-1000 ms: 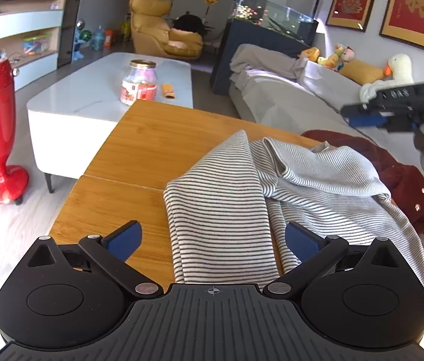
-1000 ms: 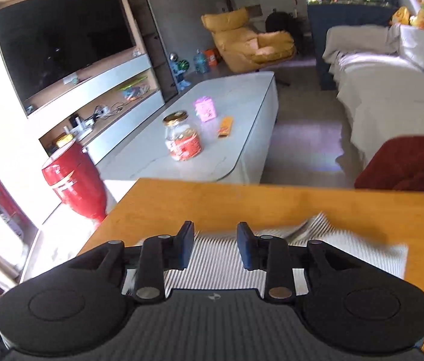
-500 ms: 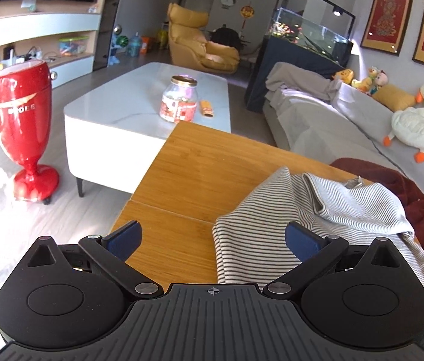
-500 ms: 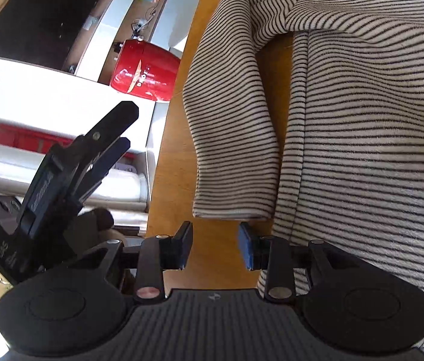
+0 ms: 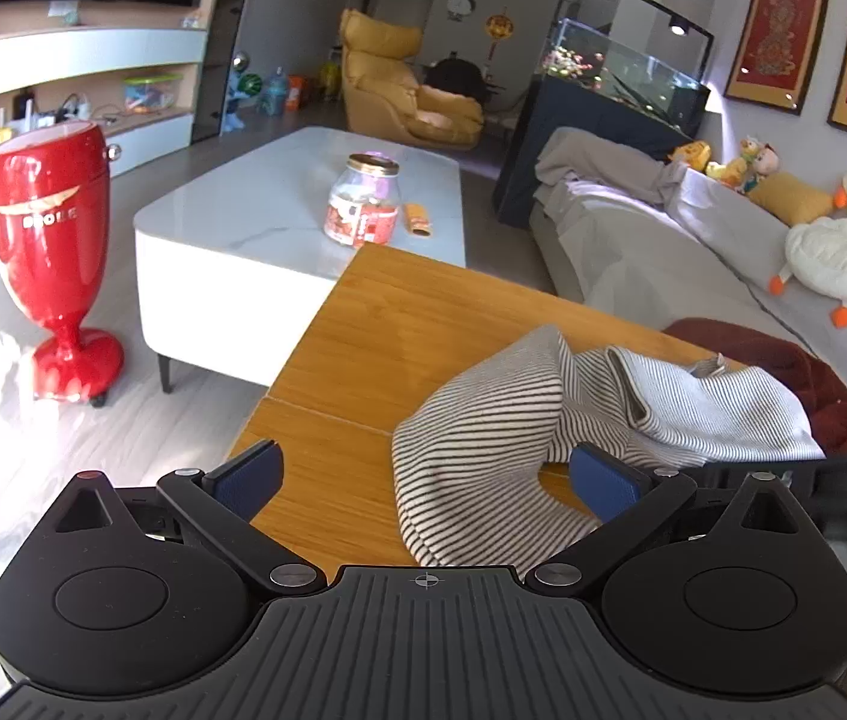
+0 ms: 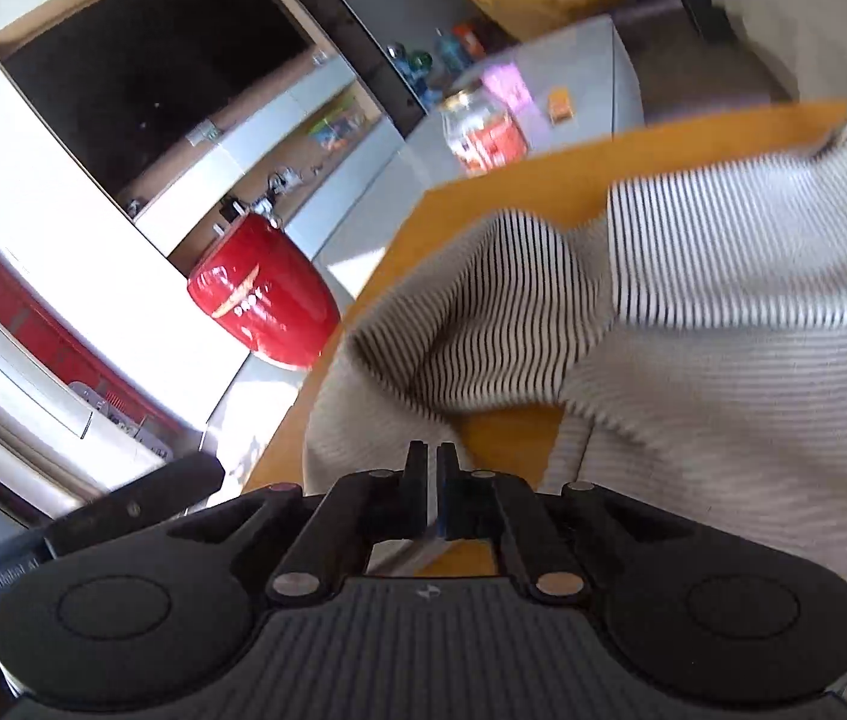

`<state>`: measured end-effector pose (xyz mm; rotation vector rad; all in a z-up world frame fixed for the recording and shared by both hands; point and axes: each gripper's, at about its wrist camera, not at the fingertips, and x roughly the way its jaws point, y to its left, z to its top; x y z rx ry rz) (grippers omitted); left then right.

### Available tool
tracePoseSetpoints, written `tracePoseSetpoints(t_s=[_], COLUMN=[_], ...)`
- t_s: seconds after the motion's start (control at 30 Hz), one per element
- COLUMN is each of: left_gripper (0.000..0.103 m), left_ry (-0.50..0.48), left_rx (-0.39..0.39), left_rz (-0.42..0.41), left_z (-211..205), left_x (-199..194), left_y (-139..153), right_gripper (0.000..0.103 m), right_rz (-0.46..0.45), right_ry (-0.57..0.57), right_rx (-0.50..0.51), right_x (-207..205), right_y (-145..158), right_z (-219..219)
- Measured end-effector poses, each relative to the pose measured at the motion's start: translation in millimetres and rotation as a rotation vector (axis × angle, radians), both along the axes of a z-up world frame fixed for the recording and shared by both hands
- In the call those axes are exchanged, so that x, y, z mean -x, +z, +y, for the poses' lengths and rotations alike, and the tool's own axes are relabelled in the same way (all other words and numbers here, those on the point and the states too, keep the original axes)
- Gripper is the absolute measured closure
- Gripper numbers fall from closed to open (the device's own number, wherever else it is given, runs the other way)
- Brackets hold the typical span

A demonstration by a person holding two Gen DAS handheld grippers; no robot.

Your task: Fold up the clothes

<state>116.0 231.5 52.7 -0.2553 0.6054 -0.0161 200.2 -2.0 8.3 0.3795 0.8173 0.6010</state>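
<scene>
The garment [image 5: 549, 420] lies on the right part of the bench [image 5: 423, 324], the low table [image 5: 279, 210] bearing a jar [image 5: 363, 201] stands behind it, the sofa [image 5: 651, 252] to its right.

floor: pale boards, sunlit patches | white coffee table [image 5: 279, 210] mid-room | yellow armchair [image 5: 399, 93] at back | grey sofa [image 5: 651, 252] right, plush goose [image 5: 843, 246] on it | fish tank [image 5: 621, 69] lit | red framed prints [image 5: 777, 30] on wall | TV [image 6: 153, 60] in shelving
</scene>
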Motion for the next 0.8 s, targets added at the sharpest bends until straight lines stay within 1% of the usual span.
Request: tracePoseSetpoints(t_s=[0.1, 0.17, 0.2, 0.23, 0.27, 0.3, 0.33, 0.37, 0.4, 0.47, 0.5, 0.57, 0.7, 0.73, 0.77, 0.8], left_gripper=[0.0, 0.0, 0.0, 0.0, 0.0, 0.0, 0.0, 0.0, 0.0, 0.0, 0.0, 0.0, 0.0, 0.0, 0.0, 0.0], left_ry=[-0.07, -0.123, -0.13, -0.117, -0.104, -0.089, -0.054, -0.021, 0.004, 0.042, 0.055, 0.066, 0.061, 0.055, 0.048, 0.041], left_rx=[-0.042, -0.093, -0.115, -0.119, -0.123, -0.125, -0.108, -0.091, -0.075, -0.05, -0.042, -0.041, -0.021, -0.014, -0.007, -0.004], left_rz=[-0.012, -0.024, -0.026, -0.018, -0.011, -0.003, 0.007, 0.016, 0.02, 0.023, 0.023, 0.024, 0.026, 0.025, 0.023, 0.02], left_z=[-11.3, -22.9, -26.9, -26.4, -26.0, -24.6, -17.5, -10.3, -2.7, 10.9, 16.4, 20.3, 20.8, 19.2, 17.6, 16.1], left_x=[1.5, 4.2, 5.3, 4.5, 3.7, 2.8, 1.4, 0.4, 1.1, 3.7, 5.4, 7.2, 6.2, 5.3, 4.4, 4.5], left_y=[-2.4, -5.6, -7.4, -9.1, -10.7, -12.1, -12.0, -11.6, -10.3, -7.9, -6.9, -6.3, -7.6, -7.4, -7.3, -7.1], right_gripper=[0.099, 0.098, 0.096, 0.091, 0.082, 0.078, 0.071, 0.065, 0.064, 0.052, 0.052, 0.049, 0.05, 0.06, 0.085, 0.094], right_rz=[-0.03, 0.005, 0.046, 0.098, 0.146, 0.178, 0.197, 0.163, 0.129, 0.06, 0.027, -0.019, -0.118, -0.137, -0.114, -0.095], right_ry=[0.006, 0.06, 0.086, 0.096, 0.107, 0.119, 0.13, 0.138, 0.146, 0.159, 0.164, 0.162, 0.191, 0.207, 0.237, 0.265], right_rx=[0.006, 0.01, -0.001, -0.013, -0.023, -0.026, -0.02, 0.019, 0.058, 0.138, 0.171, 0.183, 0.207, 0.209, 0.197, 0.182], right_x=[-14.8, -17.1, -15.5, -13.2, -10.2, -4.6, 1.3, 8.5, 15.8, 26.4, 30.1, 31.3, 18.7, 14.2, 8.3, 2.7], right_y=[21.0, 23.0, 18.8, 12.2, 5.5, -2.0, -8.2, -10.0, -11.7, -15.4, -17.1, -17.9, -22.2, -22.9, -22.0, -19.7], right_z=[-12.6, -13.6, -12.9, -9.4, -6.2, -4.0, -1.1, 4.6, 10.4, 21.0, 25.3, 30.7, 47.4, 51.1, 52.5, 52.7])
